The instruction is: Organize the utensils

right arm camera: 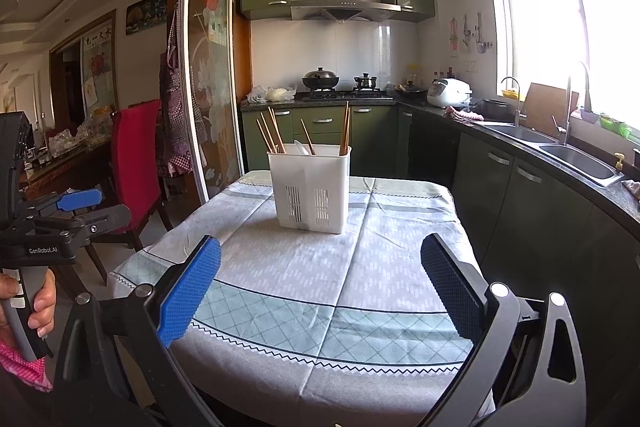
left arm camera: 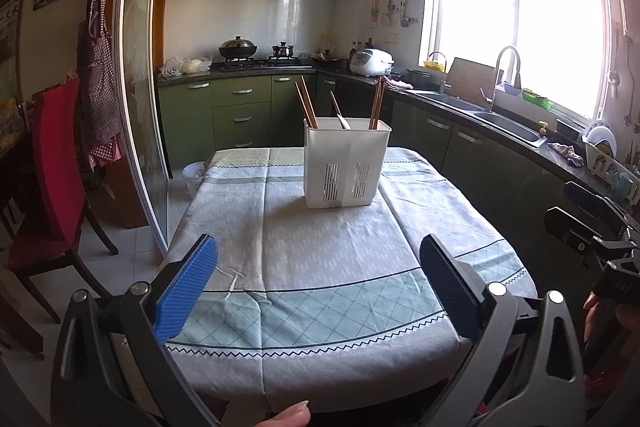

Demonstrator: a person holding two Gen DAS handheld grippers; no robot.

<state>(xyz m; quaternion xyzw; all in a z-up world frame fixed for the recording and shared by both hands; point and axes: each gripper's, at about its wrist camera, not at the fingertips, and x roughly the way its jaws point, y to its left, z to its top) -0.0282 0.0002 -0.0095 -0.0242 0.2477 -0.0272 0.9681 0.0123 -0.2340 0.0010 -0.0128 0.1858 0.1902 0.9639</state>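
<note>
A white plastic utensil holder (left arm camera: 345, 163) stands upright on the clothed table (left arm camera: 320, 267), toward its far end. It holds several brown chopsticks (left arm camera: 307, 103) and a white spoon (left arm camera: 343, 123). It also shows in the right wrist view (right arm camera: 310, 187), with chopsticks (right arm camera: 272, 131) sticking up. My left gripper (left arm camera: 320, 283) is open and empty, low over the near table edge. My right gripper (right arm camera: 322, 287) is open and empty, beside it to the right. Each gripper shows at the other view's edge: the right one (left arm camera: 592, 227) and the left one (right arm camera: 76, 211).
A red-covered chair (left arm camera: 52, 179) stands left of the table. A glass sliding door (left arm camera: 140, 107) is behind it. A dark counter with a double sink (left arm camera: 500, 123) runs along the right. A small bin (left arm camera: 194, 175) sits on the floor by the table's far left corner.
</note>
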